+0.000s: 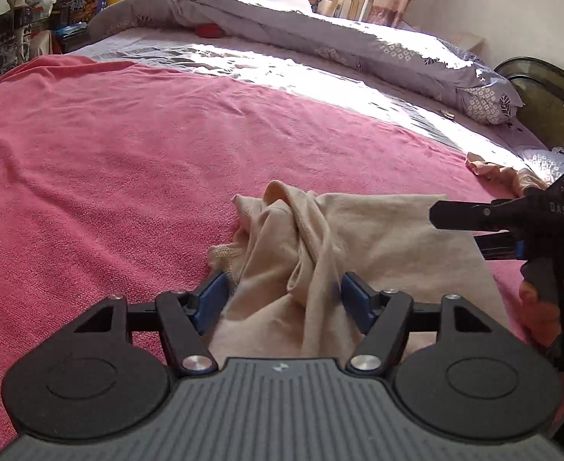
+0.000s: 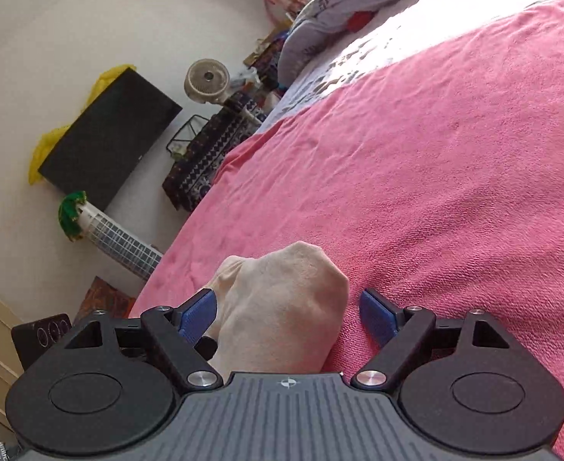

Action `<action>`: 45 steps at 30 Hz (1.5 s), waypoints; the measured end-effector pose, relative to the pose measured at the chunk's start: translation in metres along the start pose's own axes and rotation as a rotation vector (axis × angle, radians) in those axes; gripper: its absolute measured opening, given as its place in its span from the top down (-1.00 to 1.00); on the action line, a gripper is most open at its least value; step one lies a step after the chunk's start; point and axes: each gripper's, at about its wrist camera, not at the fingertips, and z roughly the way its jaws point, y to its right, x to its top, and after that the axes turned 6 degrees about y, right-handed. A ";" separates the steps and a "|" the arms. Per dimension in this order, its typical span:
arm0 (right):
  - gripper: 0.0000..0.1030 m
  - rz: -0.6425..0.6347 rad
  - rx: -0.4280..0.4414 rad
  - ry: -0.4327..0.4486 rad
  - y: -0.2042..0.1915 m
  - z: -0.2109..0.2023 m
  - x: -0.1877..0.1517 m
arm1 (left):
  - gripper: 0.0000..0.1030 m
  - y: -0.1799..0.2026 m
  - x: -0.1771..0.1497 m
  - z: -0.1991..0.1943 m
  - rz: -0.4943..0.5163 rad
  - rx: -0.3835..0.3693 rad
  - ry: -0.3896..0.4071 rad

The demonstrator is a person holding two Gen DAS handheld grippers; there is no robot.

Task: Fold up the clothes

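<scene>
The beige garment (image 1: pixel 358 238) is lying on a pink towel blanket (image 1: pixel 128 161) spread over the bed, close to the near edge. Part of it is flat toward the right, but the middle is bunched into a twisted ridge of seams and hems.

The left gripper (image 1: pixel 282 299) has its jaws spread wide, with the blue pads (image 1: pixel 210 301) sitting on either side of that bunched-up bit, cloth between them but not pinched. So it's released, probably lined up to grab the fold.

The right gripper (image 2: pixel 287 313) is the same deal: jaws parted, a rounded hump of the beige fabric poking up between its fingers (image 2: pixel 197 315), not squeezed. In the left view you can see it coming in from the right edge, over the garment's flat side.

My guess is both are positioned to take hold of the crumpled section and pull it out flat before any real folding. A second pinkish-beige garment (image 1: pixel 501 173) waits further right, beside the grey floral duvet (image 1: pixel 358 42).
</scene>
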 end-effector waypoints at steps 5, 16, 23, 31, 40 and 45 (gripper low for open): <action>-0.11 -0.052 -0.018 -0.065 -0.024 0.017 -0.001 | -0.35 -0.005 -0.001 -0.005 -0.023 0.008 0.008; 0.51 -0.445 0.044 0.039 -0.129 -0.030 -0.017 | -0.44 -0.058 0.012 -0.020 -0.288 -0.205 0.055; 0.51 -0.596 0.131 -0.021 -0.164 -0.049 -0.028 | -0.66 -0.099 0.021 0.006 -0.428 -0.580 0.019; 0.36 -0.268 0.025 -0.053 -0.087 -0.051 -0.022 | -0.68 -0.101 0.034 0.043 -0.341 -0.566 -0.084; -0.22 0.301 0.201 0.034 0.017 -0.050 -0.044 | -0.71 -0.101 0.031 0.053 -0.374 -0.658 -0.089; 0.21 0.308 0.142 -0.021 0.012 -0.024 -0.034 | -0.72 -0.096 0.032 0.049 -0.365 -0.684 -0.093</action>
